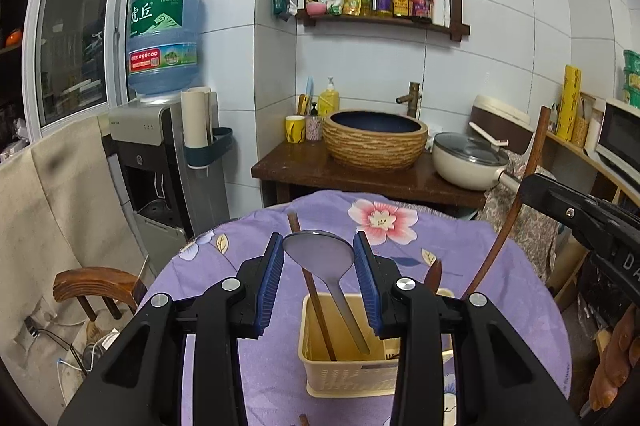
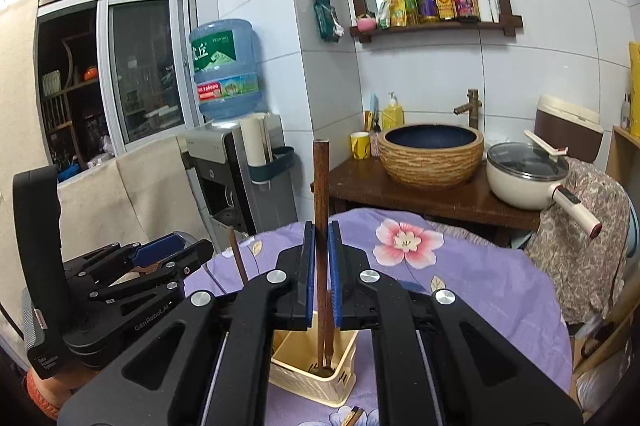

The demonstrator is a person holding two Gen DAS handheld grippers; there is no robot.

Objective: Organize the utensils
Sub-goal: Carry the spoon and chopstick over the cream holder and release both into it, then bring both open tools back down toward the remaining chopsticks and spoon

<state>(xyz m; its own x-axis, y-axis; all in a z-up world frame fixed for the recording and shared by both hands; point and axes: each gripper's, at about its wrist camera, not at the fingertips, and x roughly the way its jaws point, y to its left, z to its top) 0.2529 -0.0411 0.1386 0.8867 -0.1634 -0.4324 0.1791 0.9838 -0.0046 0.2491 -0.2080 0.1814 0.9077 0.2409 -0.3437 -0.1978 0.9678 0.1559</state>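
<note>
A cream plastic utensil basket (image 1: pixel 344 374) stands on the purple floral tablecloth (image 1: pixel 460 254). In it stand a metal spoon (image 1: pixel 320 254), bowl up, and a brown wooden stick (image 1: pixel 316 302). My left gripper (image 1: pixel 319 260) is open, its blue pads on either side of the spoon bowl without touching it. My right gripper (image 2: pixel 321 262) is shut on a long wooden utensil (image 2: pixel 321 186) whose lower end stands inside the basket (image 2: pixel 312 374). That utensil's curved handle (image 1: pixel 520 202) and the right gripper's body show in the left view. The left gripper (image 2: pixel 160 258) shows at the left in the right view.
Behind the table a dark wooden counter (image 1: pixel 304 170) holds a woven-look basin (image 1: pixel 374 138) and a cream pot with glass lid (image 1: pixel 468 158). A water dispenser (image 1: pixel 160 154) stands on the left. Another wooden piece (image 1: pixel 304 420) lies on the cloth near the front edge.
</note>
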